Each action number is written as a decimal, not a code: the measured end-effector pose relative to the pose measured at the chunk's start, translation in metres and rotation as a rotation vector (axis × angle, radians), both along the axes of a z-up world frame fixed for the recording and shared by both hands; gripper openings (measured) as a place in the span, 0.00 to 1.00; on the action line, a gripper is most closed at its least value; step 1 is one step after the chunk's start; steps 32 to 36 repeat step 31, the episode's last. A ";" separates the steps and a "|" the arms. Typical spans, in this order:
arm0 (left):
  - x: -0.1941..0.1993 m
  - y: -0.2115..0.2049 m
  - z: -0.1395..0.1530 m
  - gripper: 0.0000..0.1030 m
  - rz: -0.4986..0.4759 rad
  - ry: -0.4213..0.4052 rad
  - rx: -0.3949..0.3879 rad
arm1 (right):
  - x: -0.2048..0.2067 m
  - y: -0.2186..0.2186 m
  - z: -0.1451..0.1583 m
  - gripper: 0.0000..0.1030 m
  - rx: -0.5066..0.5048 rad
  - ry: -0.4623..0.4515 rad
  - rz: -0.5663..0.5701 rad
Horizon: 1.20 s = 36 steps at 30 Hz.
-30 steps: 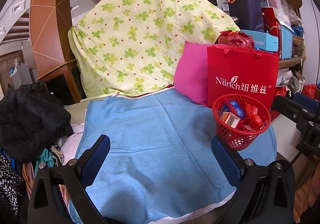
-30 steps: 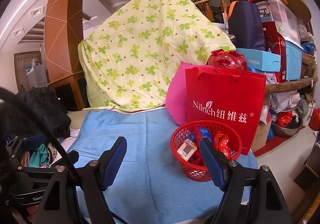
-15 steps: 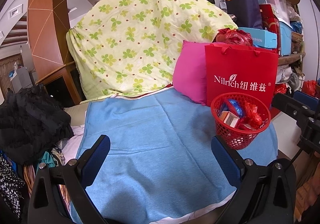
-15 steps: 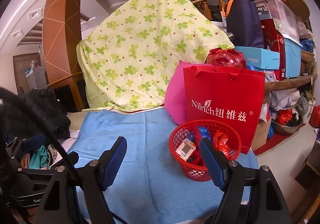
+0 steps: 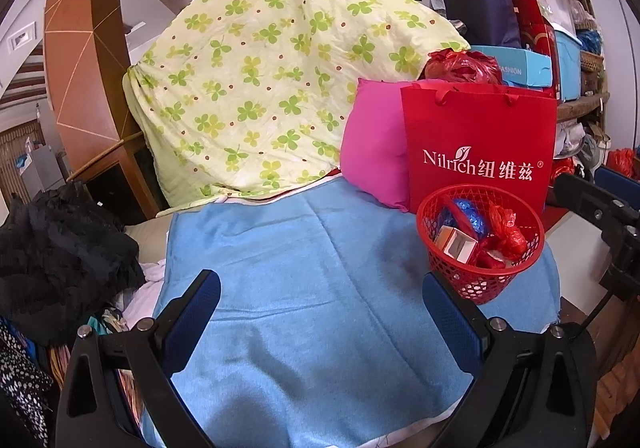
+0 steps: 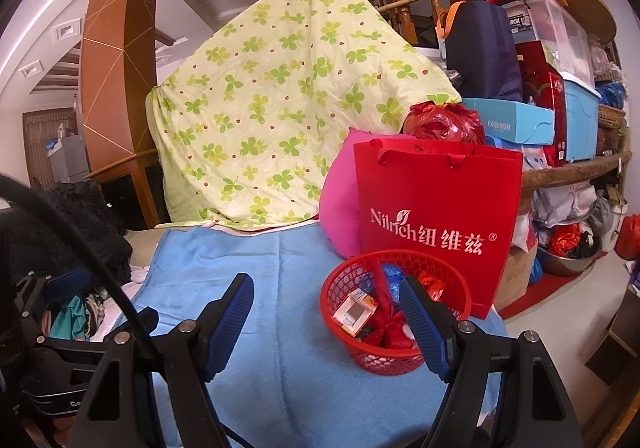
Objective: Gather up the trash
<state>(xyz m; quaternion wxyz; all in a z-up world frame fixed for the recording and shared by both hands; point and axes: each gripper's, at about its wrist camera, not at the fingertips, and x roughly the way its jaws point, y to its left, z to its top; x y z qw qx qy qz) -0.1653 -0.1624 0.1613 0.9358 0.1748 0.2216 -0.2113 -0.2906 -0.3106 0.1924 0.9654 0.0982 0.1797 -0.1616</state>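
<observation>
Both grippers, left (image 5: 320, 308) and right (image 6: 326, 308), stood spread with nothing between their jaws, over the blue cloth (image 5: 304, 280). The red basket (image 5: 480, 248) sat at the cloth's right edge, holding a small box (image 5: 456, 244) and crumpled wrappers (image 5: 504, 228), just before a red bag (image 5: 480, 143).

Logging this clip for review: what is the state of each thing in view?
Red mesh basket: upright, holds trash.
Small box: inside basket, tilted.
Red gift bag: upright behind basket.
Blue cloth: spread flat, bare.
Left gripper: open, empty.
Right gripper: open, empty.
</observation>
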 end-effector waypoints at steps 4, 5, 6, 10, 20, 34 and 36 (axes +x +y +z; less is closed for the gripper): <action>0.004 -0.016 -0.002 0.98 -0.012 -0.011 0.030 | 0.001 -0.014 0.000 0.76 -0.012 -0.008 -0.024; 0.006 -0.021 -0.003 0.98 -0.016 -0.010 0.036 | 0.001 -0.020 -0.002 0.76 -0.011 -0.007 -0.033; 0.006 -0.025 -0.004 0.98 -0.020 -0.009 0.041 | 0.002 -0.024 -0.003 0.76 -0.007 -0.006 -0.038; 0.009 -0.043 -0.008 0.98 -0.038 -0.008 0.063 | 0.004 -0.041 -0.009 0.76 0.011 0.000 -0.057; 0.023 -0.087 -0.026 0.98 -0.055 0.016 0.129 | 0.023 -0.075 -0.037 0.76 0.058 0.037 -0.052; 0.064 -0.068 -0.050 0.98 -0.075 0.142 0.022 | 0.043 -0.089 -0.051 0.76 0.077 0.080 -0.086; 0.064 -0.068 -0.050 0.98 -0.075 0.142 0.022 | 0.043 -0.089 -0.051 0.76 0.077 0.080 -0.086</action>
